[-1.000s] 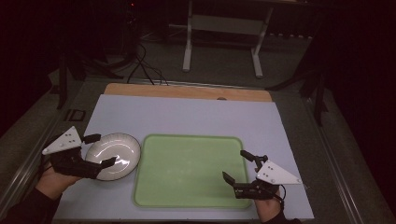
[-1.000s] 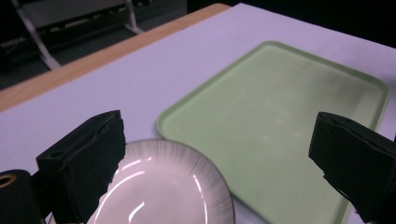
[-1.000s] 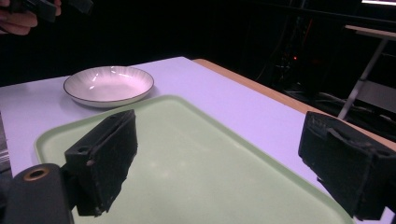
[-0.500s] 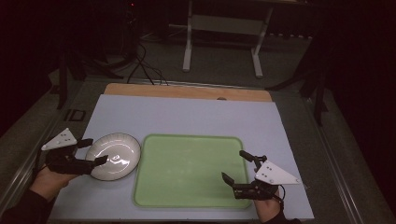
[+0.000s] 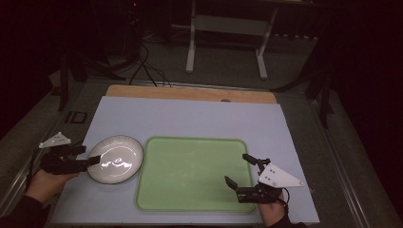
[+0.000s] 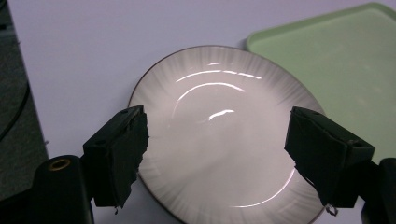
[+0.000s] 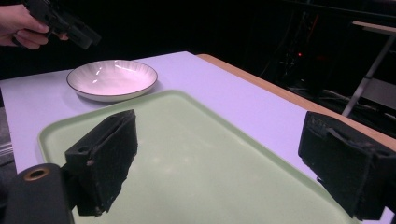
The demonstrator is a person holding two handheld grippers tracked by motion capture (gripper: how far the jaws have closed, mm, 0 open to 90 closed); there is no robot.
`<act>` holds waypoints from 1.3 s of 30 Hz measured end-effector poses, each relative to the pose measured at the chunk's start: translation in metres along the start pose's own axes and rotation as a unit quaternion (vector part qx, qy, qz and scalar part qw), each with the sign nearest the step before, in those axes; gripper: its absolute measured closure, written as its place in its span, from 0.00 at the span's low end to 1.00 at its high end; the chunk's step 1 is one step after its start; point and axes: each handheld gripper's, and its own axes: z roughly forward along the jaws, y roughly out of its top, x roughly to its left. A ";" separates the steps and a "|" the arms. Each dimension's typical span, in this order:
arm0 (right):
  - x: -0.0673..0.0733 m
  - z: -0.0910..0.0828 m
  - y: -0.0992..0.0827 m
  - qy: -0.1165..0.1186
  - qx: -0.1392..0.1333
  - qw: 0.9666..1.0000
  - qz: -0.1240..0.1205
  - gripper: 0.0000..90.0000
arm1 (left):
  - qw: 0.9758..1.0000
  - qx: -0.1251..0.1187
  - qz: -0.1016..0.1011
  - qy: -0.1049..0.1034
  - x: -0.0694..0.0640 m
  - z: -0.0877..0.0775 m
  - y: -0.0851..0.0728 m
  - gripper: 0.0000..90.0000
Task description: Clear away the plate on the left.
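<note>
A white ribbed plate (image 5: pixel 116 159) lies on the pale table mat, just left of a light green tray (image 5: pixel 190 173). My left gripper (image 5: pixel 88 156) is at the plate's left rim, pointing right, and its jaws have just been closing. In the left gripper view its jaws (image 6: pixel 222 158) stand apart over the plate (image 6: pixel 219 93) and neither pad presses on it. My right gripper (image 5: pixel 236 168) hovers open over the tray's right edge. The right gripper view shows nothing between its jaws (image 7: pixel 224 158) except the bare tray (image 7: pixel 196 154).
The pale mat (image 5: pixel 190 116) covers the table, with a wooden strip (image 5: pixel 190 92) along the far edge. A metal frame stands on the dark floor beyond. In the right gripper view the plate (image 7: pixel 112 77) sits far left, with a hand holding the left gripper (image 7: pixel 70 28) above it.
The left gripper has drawn back leftward and sunk toward the plate's left rim, with its jaws narrower than before. The right gripper has not moved.
</note>
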 end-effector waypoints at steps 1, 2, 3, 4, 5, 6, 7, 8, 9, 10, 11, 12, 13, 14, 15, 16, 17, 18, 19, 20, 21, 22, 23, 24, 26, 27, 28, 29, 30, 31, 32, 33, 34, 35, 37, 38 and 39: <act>0.000 0.000 0.000 0.000 0.000 1.000 0.000 0.13 | 1.000 0.000 0.000 0.000 0.000 0.000 0.000 0.24; 0.000 0.000 0.000 0.001 0.001 1.000 -0.001 0.13 | 1.000 0.010 -0.010 0.008 0.003 0.003 -0.002 0.26; 0.000 0.000 0.000 0.001 0.001 1.000 -0.001 0.13 | 1.000 0.010 -0.010 0.008 0.003 0.003 -0.002 0.26; 0.000 0.001 0.000 0.002 0.002 1.000 -0.002 0.13 | 0.999 0.024 -0.022 0.013 0.007 0.006 -0.004 0.27; 0.000 0.001 0.000 0.002 0.002 1.000 -0.002 0.13 | 0.999 0.024 -0.022 0.013 0.007 0.006 -0.004 0.29; 0.000 0.001 0.000 0.002 0.002 1.000 -0.002 0.13 | 0.999 0.029 -0.028 0.014 0.008 0.007 -0.005 0.29; 0.000 0.001 0.000 0.002 0.002 1.000 -0.002 0.13 | 0.999 0.035 -0.034 0.019 0.009 0.008 -0.005 0.29; 0.000 0.001 0.000 0.003 0.002 1.000 -0.001 0.13 | 0.997 0.049 -0.046 0.027 0.011 0.010 -0.006 0.29; 0.000 0.001 0.000 0.003 0.002 1.000 -0.001 0.13 | 0.997 0.049 -0.046 0.027 0.011 0.010 -0.006 0.29; 0.000 0.001 0.000 0.003 0.003 1.000 -0.002 0.13 | 0.996 0.057 -0.054 0.034 0.013 0.012 -0.007 0.29; 0.000 0.001 0.000 0.003 0.003 1.000 -0.002 0.13 | 0.996 0.057 -0.054 0.034 0.013 0.012 -0.007 0.29; 0.000 0.001 0.000 0.003 0.003 1.000 -0.003 0.13 | 0.995 0.065 -0.059 0.043 0.014 0.014 -0.007 0.29; 0.000 0.001 0.000 0.003 0.003 1.000 -0.003 0.13 | 0.995 0.065 -0.059 0.043 0.014 0.014 -0.007 0.29; 0.001 0.001 0.000 0.004 0.003 1.000 -0.003 0.13 | 0.993 0.073 -0.071 0.052 0.016 0.016 -0.009 0.31; 0.001 0.001 0.000 0.004 0.003 1.000 -0.003 0.13 | 0.993 0.073 -0.071 0.052 0.016 0.016 -0.009 0.33; 0.001 0.001 0.000 0.004 0.004 1.000 -0.003 0.13 | 0.993 0.073 -0.082 0.045 0.019 0.018 -0.010 0.35; 0.001 0.001 0.000 0.004 0.004 1.000 -0.003 0.13 | 0.993 0.073 -0.082 0.045 0.019 0.018 -0.010 0.37; 0.001 0.001 0.000 0.005 0.005 1.000 -0.003 0.13 | 0.992 0.078 -0.094 0.039 0.021 0.019 -0.012 0.38; 0.001 0.001 0.000 0.005 0.005 1.000 -0.003 0.13 | 0.992 0.078 -0.094 0.039 0.021 0.019 -0.012 0.40; 0.001 0.002 0.000 0.005 0.006 1.000 -0.004 0.13 | 0.990 0.079 -0.111 0.033 0.025 0.021 -0.013 0.43; 0.001 0.002 0.000 0.005 0.006 1.000 -0.004 0.13 | 0.990 0.079 -0.111 0.033 0.025 0.021 -0.013 0.46; 0.001 0.002 0.000 0.006 0.007 1.000 -0.003 0.13 | 0.989 0.076 -0.125 0.029 0.028 0.021 -0.014 0.48; 0.001 0.002 0.000 0.006 0.007 1.000 -0.003 0.13 | 0.989 0.076 -0.125 0.029 0.028 0.021 -0.014 0.50; 0.001 0.002 0.000 0.006 0.007 1.000 -0.003 0.13 | 0.987 0.080 -0.135 0.032 0.031 0.021 -0.015 0.52; 0.001 0.002 0.000 0.006 0.007 1.000 -0.004 0.13 | 0.986 0.080 -0.143 0.025 0.032 0.022 -0.016 0.53; 0.001 0.002 0.000 0.006 0.007 1.000 -0.003 0.13 | 0.986 0.079 -0.146 0.027 0.033 0.022 -0.016 0.55; 0.001 0.002 0.000 0.006 0.006 1.000 -0.001 0.13 | 0.985 0.084 -0.150 0.026 0.035 0.023 -0.017 0.58; 0.001 0.002 0.000 0.006 0.006 1.000 -0.001 0.13 | 0.985 0.084 -0.150 0.026 0.035 0.023 -0.017 0.59; 0.001 0.002 0.000 0.007 0.006 1.000 -0.002 0.13 | 0.984 0.088 -0.151 0.025 0.035 0.024 -0.017 0.61; 0.001 0.002 0.000 0.007 0.006 1.000 -0.002 0.13 | 0.984 0.088 -0.151 0.025 0.035 0.024 -0.017 0.62; 0.001 0.002 0.000 0.007 0.007 1.000 -0.002 0.13 | 0.983 0.086 -0.161 0.018 0.036 0.026 -0.018 0.63; 0.001 0.002 0.000 0.007 0.007 1.000 -0.002 0.13 | 0.983 0.086 -0.161 0.018 0.036 0.026 -0.018 0.65; 0.001 0.002 -0.001 0.007 0.008 1.000 -0.001 0.13 | 0.982 0.094 -0.160 0.018 0.037 0.028 -0.018 0.66; 0.001 0.002 -0.001 0.007 0.008 1.000 -0.001 0.13 | 0.982 0.094 -0.160 0.018 0.037 0.028 -0.018 0.67; 0.001 0.002 -0.001 0.007 0.008 1.000 -0.001 0.13 | 0.982 0.095 -0.163 0.020 0.037 0.030 -0.018 0.68; 0.001 0.002 -0.001 0.007 0.008 1.000 -0.001 0.13 | 0.982 0.102 -0.159 0.028 0.037 0.033 -0.018 0.71; 0.001 0.002 -0.001 0.007 0.008 1.000 -0.001 0.13 | 0.982 0.102 -0.159 0.028 0.037 0.033 -0.018 0.72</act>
